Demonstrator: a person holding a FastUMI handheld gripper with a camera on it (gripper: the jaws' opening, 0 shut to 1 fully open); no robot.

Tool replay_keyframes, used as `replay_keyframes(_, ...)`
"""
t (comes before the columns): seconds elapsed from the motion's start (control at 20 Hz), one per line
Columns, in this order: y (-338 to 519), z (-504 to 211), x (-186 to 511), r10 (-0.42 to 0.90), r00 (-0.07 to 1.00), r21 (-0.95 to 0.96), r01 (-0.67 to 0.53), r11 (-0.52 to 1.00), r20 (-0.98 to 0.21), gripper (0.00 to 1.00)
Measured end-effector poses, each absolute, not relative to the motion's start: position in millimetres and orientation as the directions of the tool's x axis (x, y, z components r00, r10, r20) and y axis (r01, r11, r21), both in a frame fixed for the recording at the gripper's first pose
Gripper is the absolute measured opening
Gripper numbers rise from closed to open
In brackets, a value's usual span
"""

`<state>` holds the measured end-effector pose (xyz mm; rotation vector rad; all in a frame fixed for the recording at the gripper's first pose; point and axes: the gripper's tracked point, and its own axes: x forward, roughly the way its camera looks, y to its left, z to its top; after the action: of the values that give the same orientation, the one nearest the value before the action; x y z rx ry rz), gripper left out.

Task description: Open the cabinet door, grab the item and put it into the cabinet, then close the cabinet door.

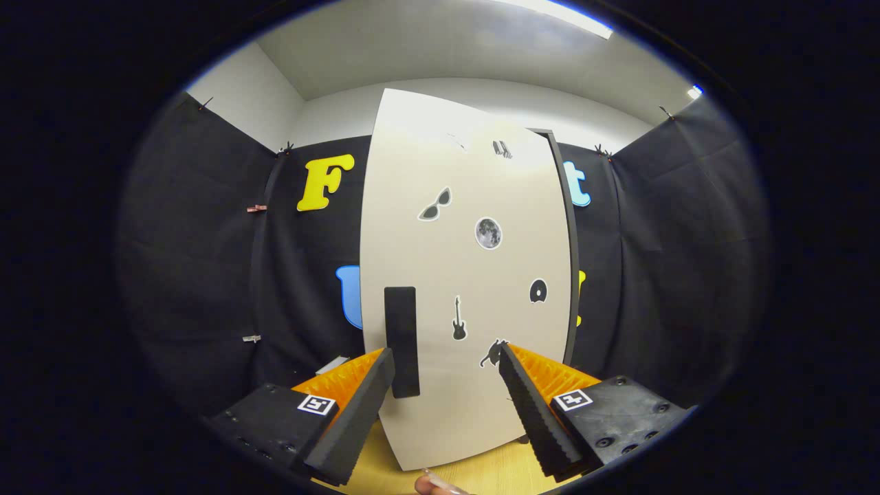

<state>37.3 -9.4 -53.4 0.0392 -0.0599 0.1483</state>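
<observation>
The first step is in hand: the gripper (447, 371) has its jaws open just before the closed door (474, 275), and next they must close on the handle (401, 340)

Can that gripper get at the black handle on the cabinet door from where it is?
Probably yes: the gripper is open, the handle stands just ahead by one finger, and nothing lies between them.
</observation>
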Motion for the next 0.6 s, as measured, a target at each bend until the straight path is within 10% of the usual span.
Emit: replay_keyframes(0.6, -8.6, -54.1, 39.1, 0.129, 0.991, 0.045, -0.131, 0.990, 0.038, 0.96)
